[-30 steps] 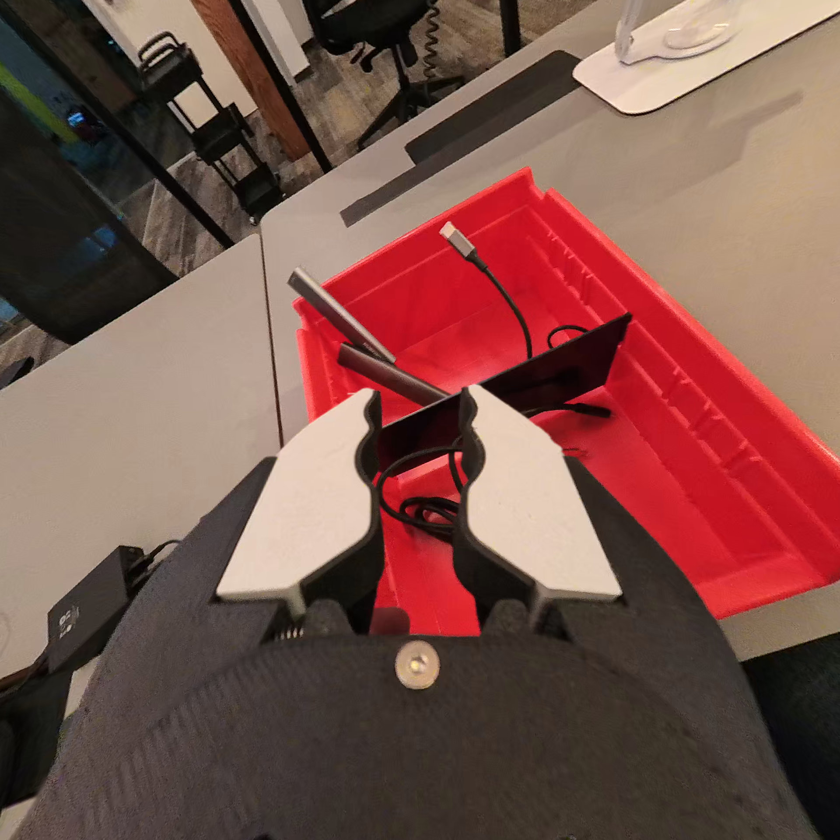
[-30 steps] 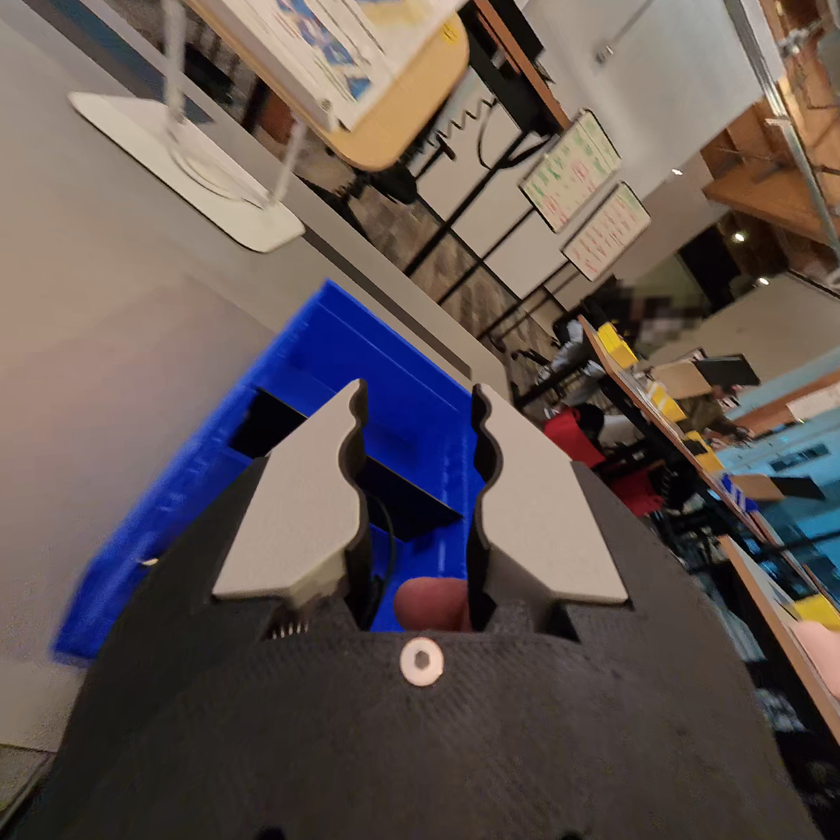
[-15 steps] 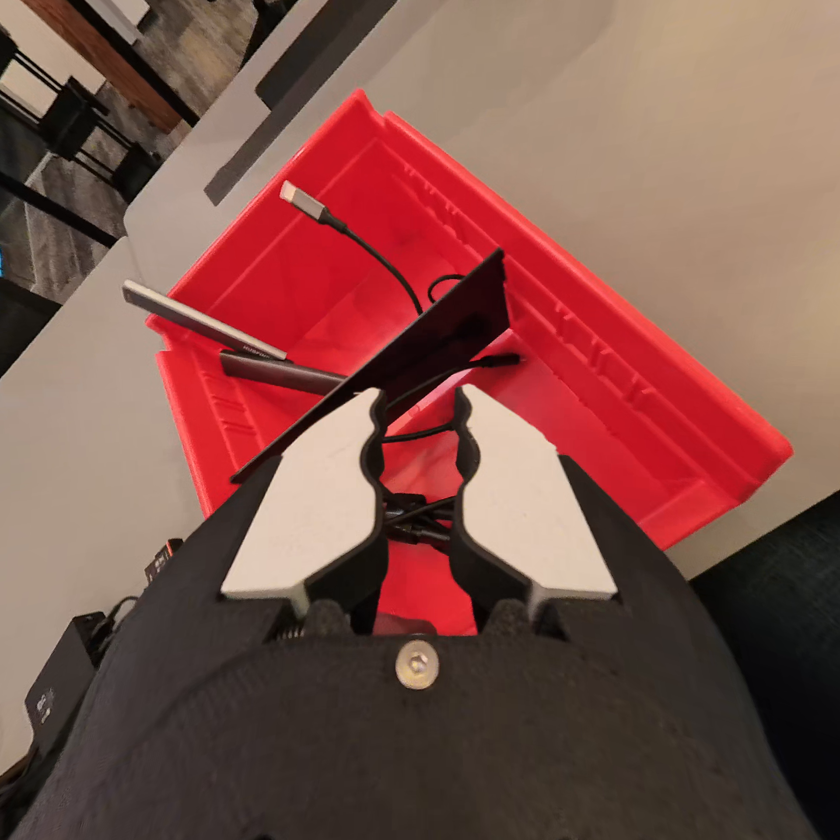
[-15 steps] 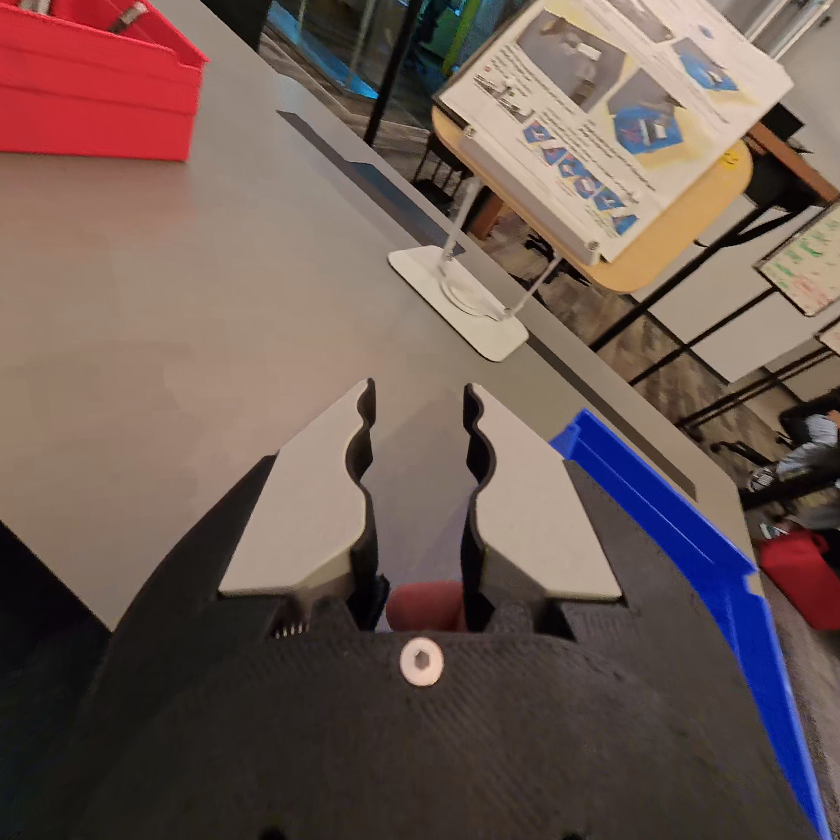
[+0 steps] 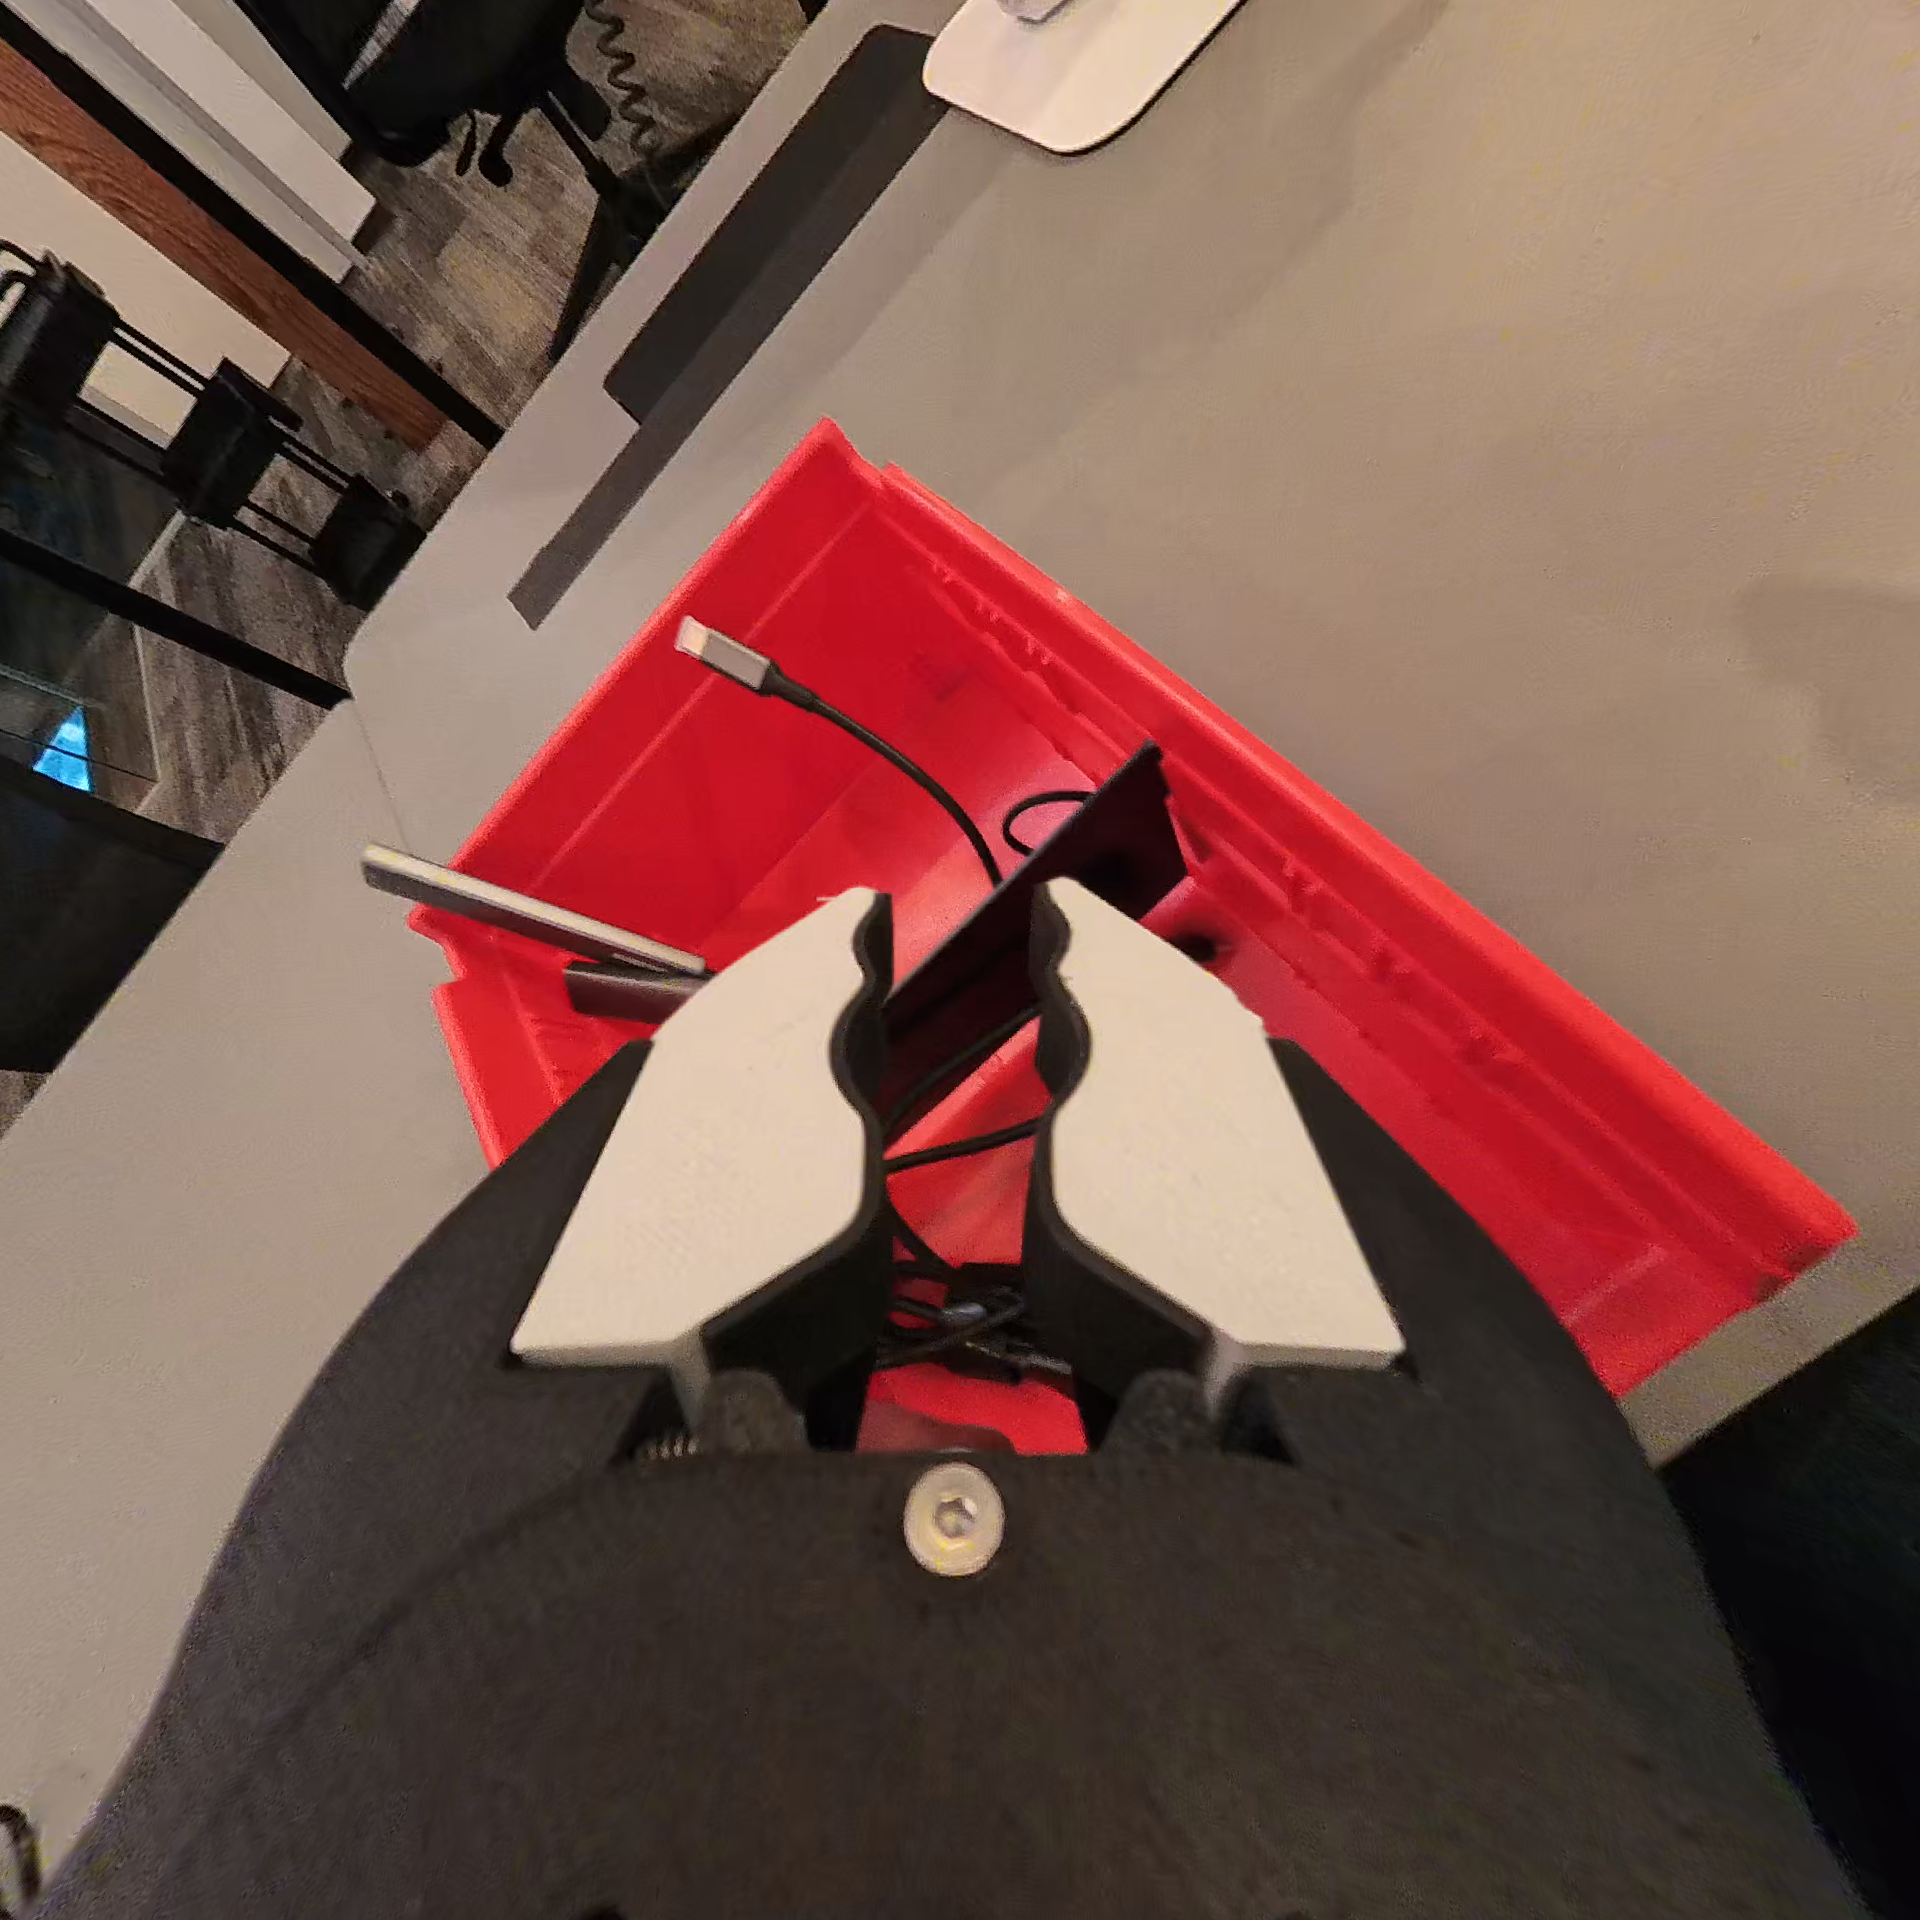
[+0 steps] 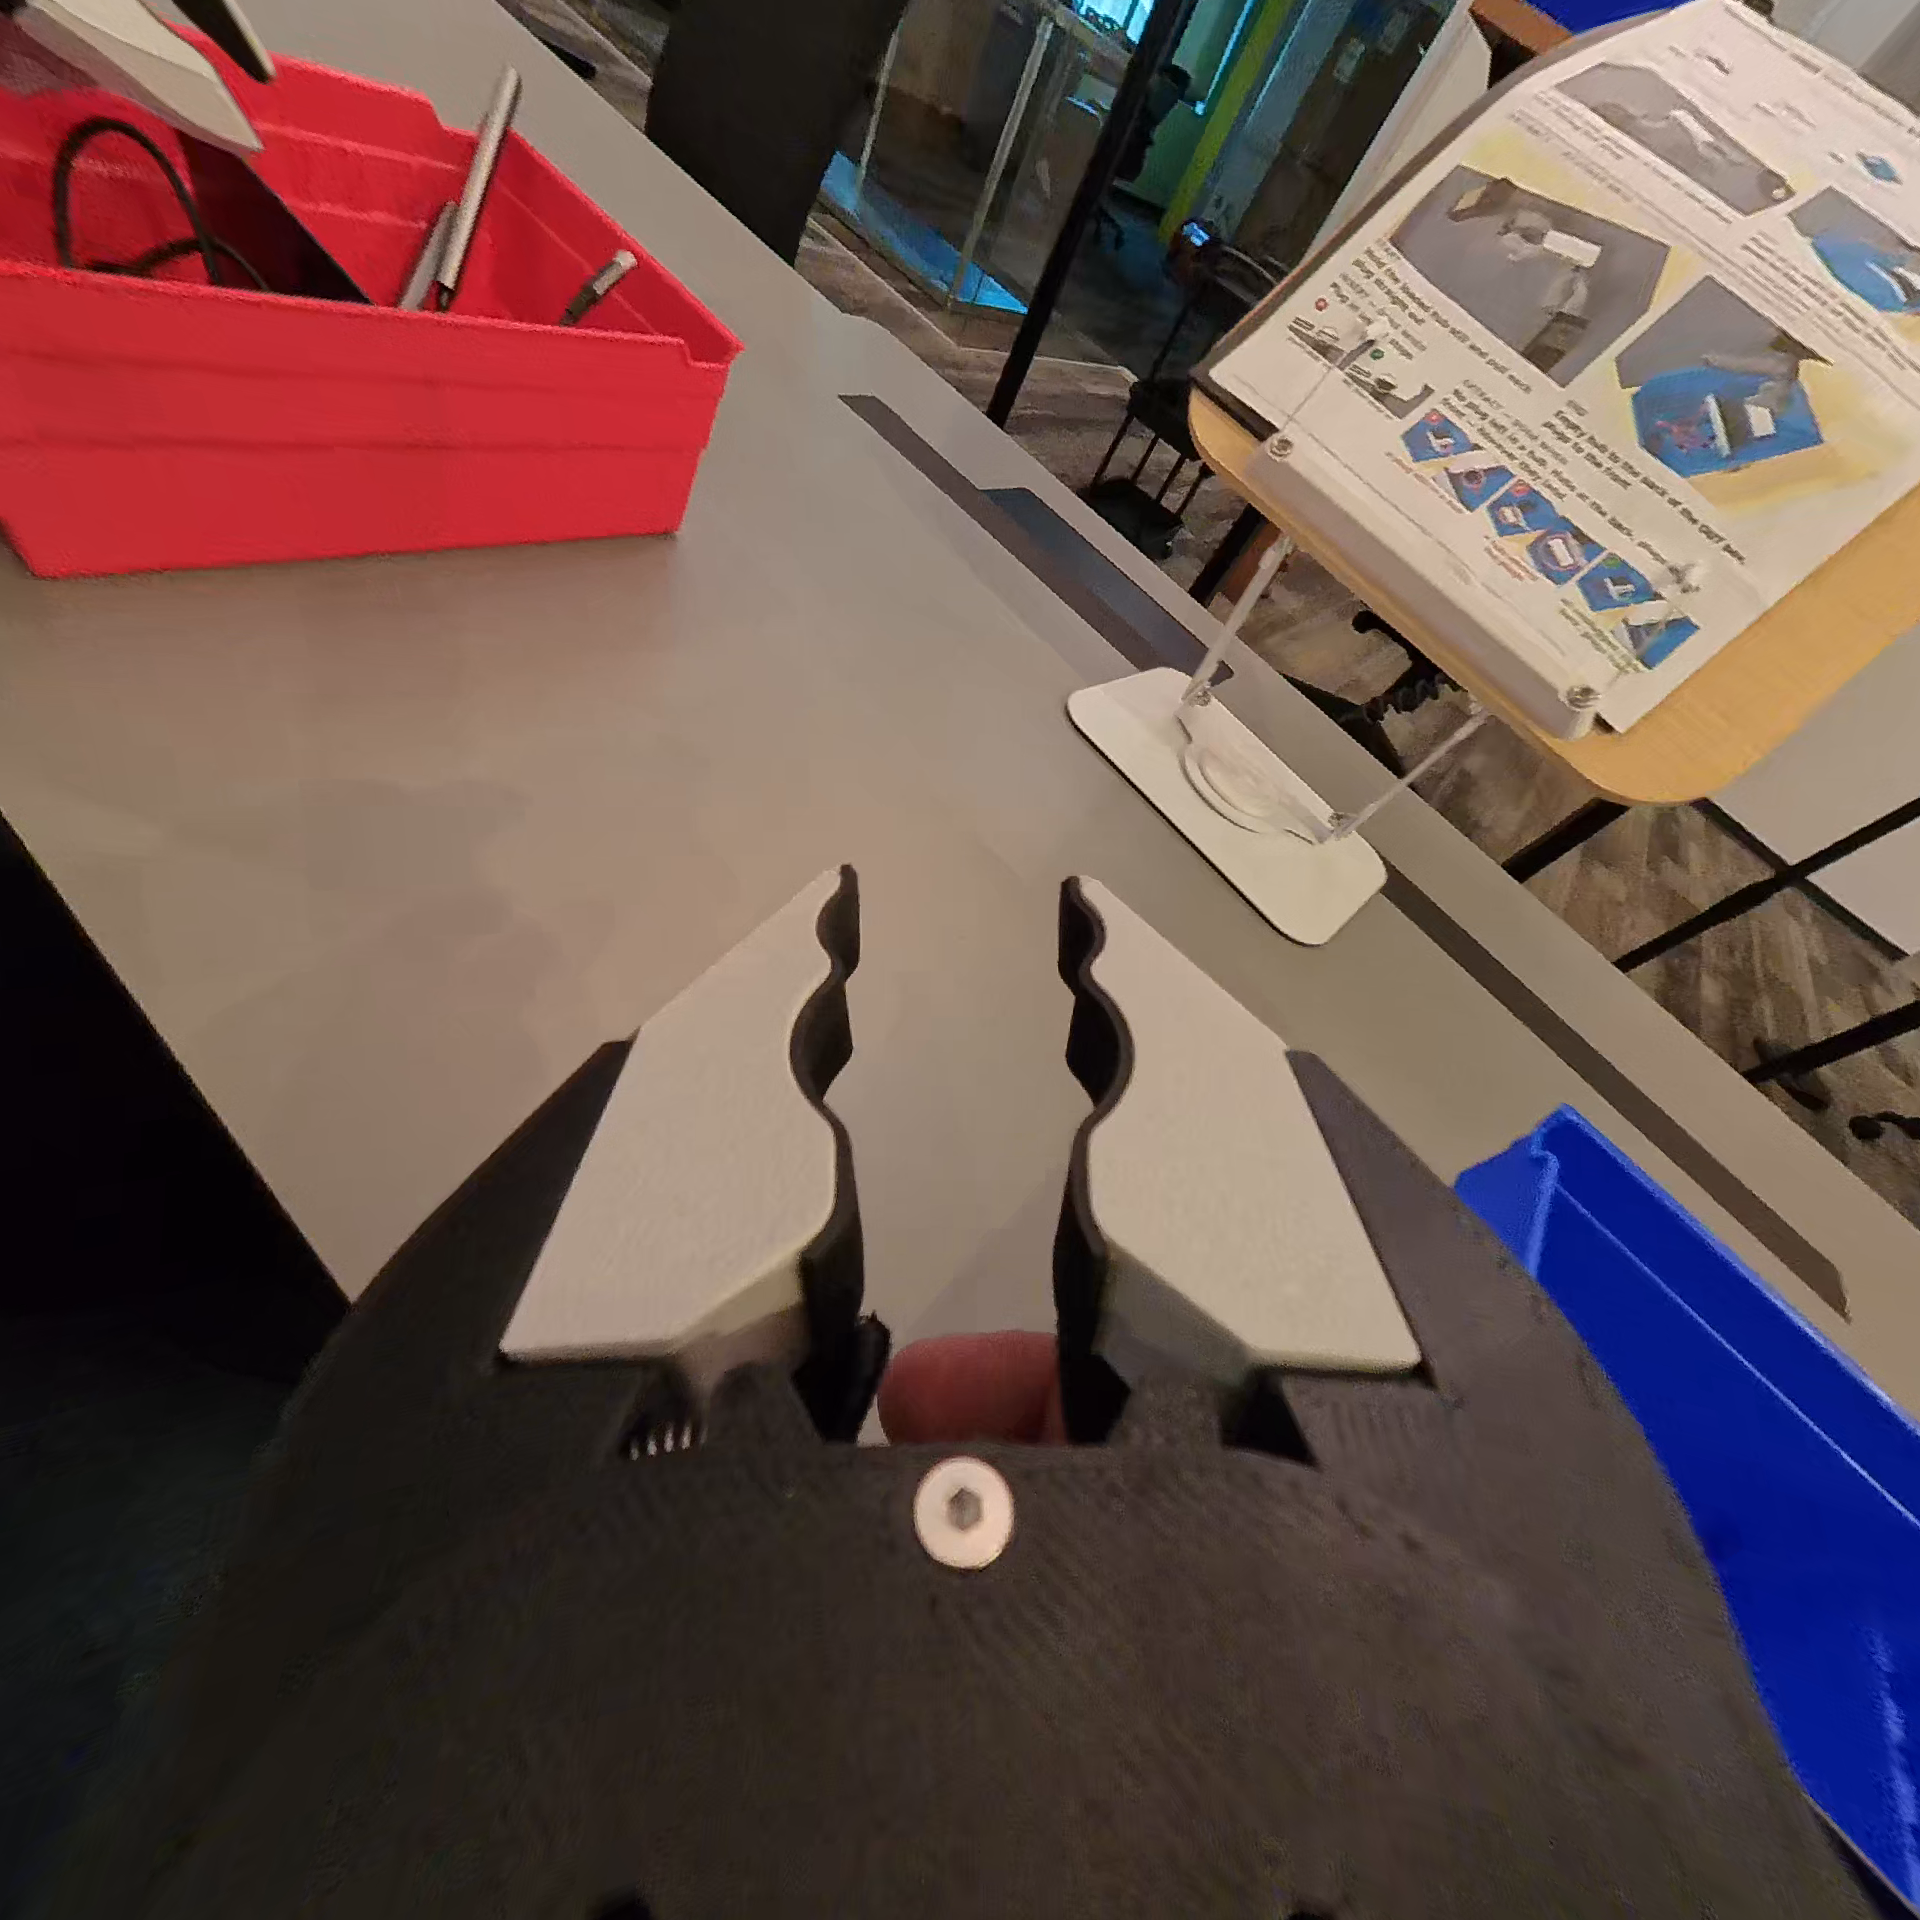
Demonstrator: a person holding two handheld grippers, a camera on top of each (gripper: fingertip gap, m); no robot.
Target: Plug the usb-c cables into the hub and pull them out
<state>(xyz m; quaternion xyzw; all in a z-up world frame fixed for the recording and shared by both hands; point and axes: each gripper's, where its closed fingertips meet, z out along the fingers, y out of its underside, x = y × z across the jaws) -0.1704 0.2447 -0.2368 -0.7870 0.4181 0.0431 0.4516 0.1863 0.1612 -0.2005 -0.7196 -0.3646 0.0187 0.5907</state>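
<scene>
A red bin (image 5: 1351,883) holds two slim grey hubs (image 5: 520,909) leaning on its far corner, a black divider (image 5: 1091,842), a black cable with a silver plug (image 5: 717,649) sticking up, and a coil of black cables (image 5: 966,1320). My left gripper (image 5: 958,904) is open and empty above the bin, over the divider and the coil. My right gripper (image 6: 961,888) is open and empty above bare table. From there the red bin (image 6: 343,436) lies far left, with the hubs (image 6: 468,197), a plug (image 6: 608,275) and the left gripper's fingertips (image 6: 135,62) over it.
A blue bin (image 6: 1714,1403) sits close at the right of my right gripper. A white stand base (image 6: 1226,800) carries a tilted instruction sheet (image 6: 1558,364) at the table's far edge. A dark strip (image 6: 1091,582) runs along that edge. The near table edge drops off left. About 35 cm separates my left fingertips from my right.
My right gripper has swung away from the blue bin and now faces across the table toward the red bin. My left gripper has shifted and turned over the red bin. Both stay open.
</scene>
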